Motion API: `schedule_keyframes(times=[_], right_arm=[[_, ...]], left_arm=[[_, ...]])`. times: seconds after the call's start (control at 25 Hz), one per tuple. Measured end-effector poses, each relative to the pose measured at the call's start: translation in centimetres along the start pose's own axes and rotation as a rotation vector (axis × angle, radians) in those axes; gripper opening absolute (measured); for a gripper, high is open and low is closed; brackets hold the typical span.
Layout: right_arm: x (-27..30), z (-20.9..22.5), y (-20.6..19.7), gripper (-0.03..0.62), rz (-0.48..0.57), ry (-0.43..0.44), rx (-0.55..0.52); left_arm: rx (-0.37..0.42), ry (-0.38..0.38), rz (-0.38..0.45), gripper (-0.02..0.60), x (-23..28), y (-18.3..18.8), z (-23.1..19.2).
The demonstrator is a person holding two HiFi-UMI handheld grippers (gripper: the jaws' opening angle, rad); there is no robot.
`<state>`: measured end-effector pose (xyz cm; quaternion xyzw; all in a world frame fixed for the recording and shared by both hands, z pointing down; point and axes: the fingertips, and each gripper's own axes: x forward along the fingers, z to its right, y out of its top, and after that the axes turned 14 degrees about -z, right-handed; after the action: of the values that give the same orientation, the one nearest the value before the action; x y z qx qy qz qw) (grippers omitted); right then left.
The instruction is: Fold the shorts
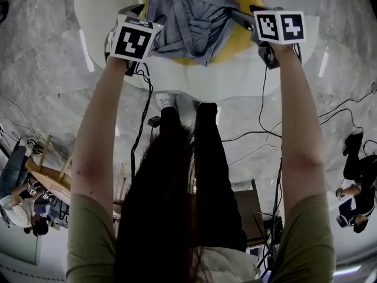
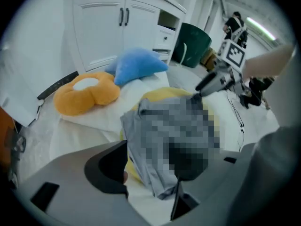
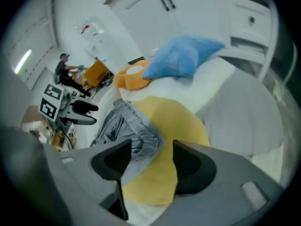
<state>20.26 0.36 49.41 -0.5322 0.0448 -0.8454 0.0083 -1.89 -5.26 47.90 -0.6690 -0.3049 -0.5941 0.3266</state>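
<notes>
Grey shorts point(image 1: 188, 16) lie crumpled on a round yellow cushion point(image 1: 238, 37) on a white padded surface point(image 1: 206, 84). My left gripper point(image 2: 148, 173) is open, its pads standing apart over the shorts' point(image 2: 141, 140) near edge without pressing it. My right gripper point(image 3: 153, 161) is open too, with the gathered waistband point(image 3: 136, 135) under its left pad and the yellow cushion point(image 3: 174, 121) between the jaws. In the head view the marker cubes point(image 1: 132, 38) point(image 1: 280, 27) hide most of both jaws at the two sides of the shorts.
An orange flower cushion point(image 2: 87, 93) and a blue star cushion point(image 2: 138, 65) lie behind the yellow one. White cabinets point(image 2: 108, 27) and a green bin point(image 2: 195, 44) stand beyond. Cables point(image 1: 265, 128) trail over the marble floor. People sit at the room's edges.
</notes>
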Motion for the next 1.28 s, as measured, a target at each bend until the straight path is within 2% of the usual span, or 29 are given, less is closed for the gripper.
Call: schedule_keyframes(times=[0.12,0.2,0.24,0.4,0.52,0.6,0.68,0.8,0.88,0.96,1.12,1.28], right_arm=[[-1.0,-2.2,-0.9,0.265,-0.059,-0.019,-0.365],[-0.7,-4.5,-2.8,0.265,-0.161,-0.003,-0.591],[-0.4,-5.9,-3.7,0.265,-0.208,0.021,-0.667],[1.3,-12.3,-7.0,0.265,-0.296,0.121,-0.904],[3.6,-15.0,-10.2,0.264,-0.364,0.095,-1.127],[5.2,-15.7,-12.0,0.263,-0.413,0.075,-1.209],[6.7,-15.8,-12.9,0.261,-0.447,0.054,-1.227],[8.0,-15.1,-13.1,0.241,-0.49,0.019,-1.198],[8.3,-14.3,-13.0,0.163,-0.514,-0.016,-1.205],[8.1,-13.9,-13.0,0.034,-0.535,-0.026,-1.206],[5.7,-15.5,-10.0,0.018,-0.497,0.075,-1.081],[2.9,-16.2,-2.8,0.017,-0.413,0.139,-0.943]], left_arm=[[0.142,-0.021,-0.073,0.258,1.3,-5.0,3.4],[0.197,-0.037,-0.12,0.267,2.0,-7.8,6.2],[0.208,-0.042,-0.133,0.268,2.3,-8.8,7.6],[0.228,-0.038,-0.168,0.268,3.7,-10.9,11.0],[0.193,-0.027,-0.168,0.268,4.6,-10.9,11.0],[0.15,-0.036,-0.163,0.268,5.1,-10.9,10.6],[0.133,-0.037,-0.16,0.268,5.5,-11.0,10.0],[0.161,-0.032,-0.156,0.268,6.0,-11.0,9.3],[0.19,-0.036,-0.171,0.268,6.4,-11.5,9.2],[0.211,-0.044,-0.2,0.267,6.9,-12.3,9.2],[0.169,-0.068,-0.199,0.267,7.3,-13.1,8.3],[0.147,-0.105,-0.177,0.267,7.3,-13.6,8.0]])
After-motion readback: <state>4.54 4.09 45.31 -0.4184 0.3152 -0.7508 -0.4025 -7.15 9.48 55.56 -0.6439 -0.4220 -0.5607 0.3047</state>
